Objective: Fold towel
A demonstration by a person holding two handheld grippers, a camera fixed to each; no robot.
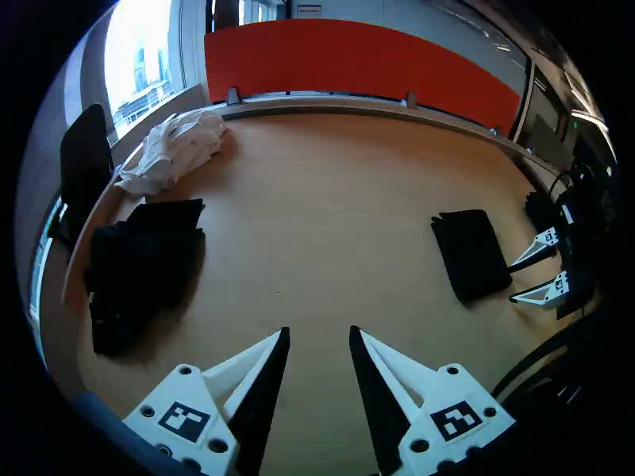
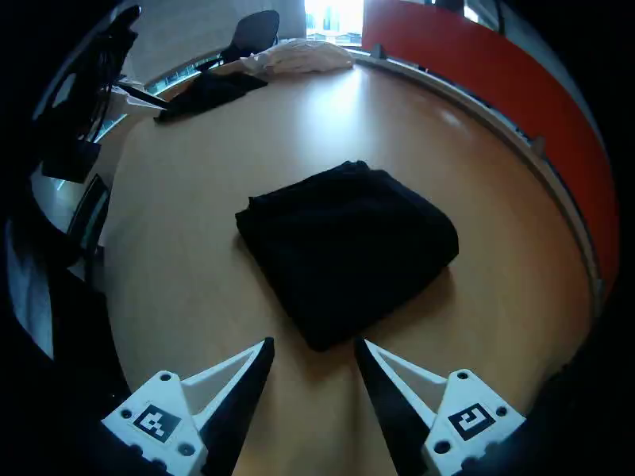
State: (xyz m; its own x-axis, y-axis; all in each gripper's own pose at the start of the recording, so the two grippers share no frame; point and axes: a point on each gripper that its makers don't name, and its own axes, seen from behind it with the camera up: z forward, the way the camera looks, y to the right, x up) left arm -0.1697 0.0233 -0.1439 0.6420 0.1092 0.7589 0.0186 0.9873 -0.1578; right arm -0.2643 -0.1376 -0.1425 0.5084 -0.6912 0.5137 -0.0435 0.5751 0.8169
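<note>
A folded black towel [image 2: 349,246] lies on the tabletop [image 2: 186,270], clear of its edges. The right claw [image 2: 313,343], apart and empty, sits just beside it; the left claw [image 1: 318,332] is apart too.

Black towel [image 2: 345,246], tan table [image 2: 198,262], orange-red divider [image 1: 357,55].

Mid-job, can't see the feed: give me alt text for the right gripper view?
A folded black towel lies on the wooden table, its near corner just ahead of the open right gripper, which grips nothing. At the table's far end sit a dark cloth pile and a white cloth pile, with a red partition along the right edge.
</note>
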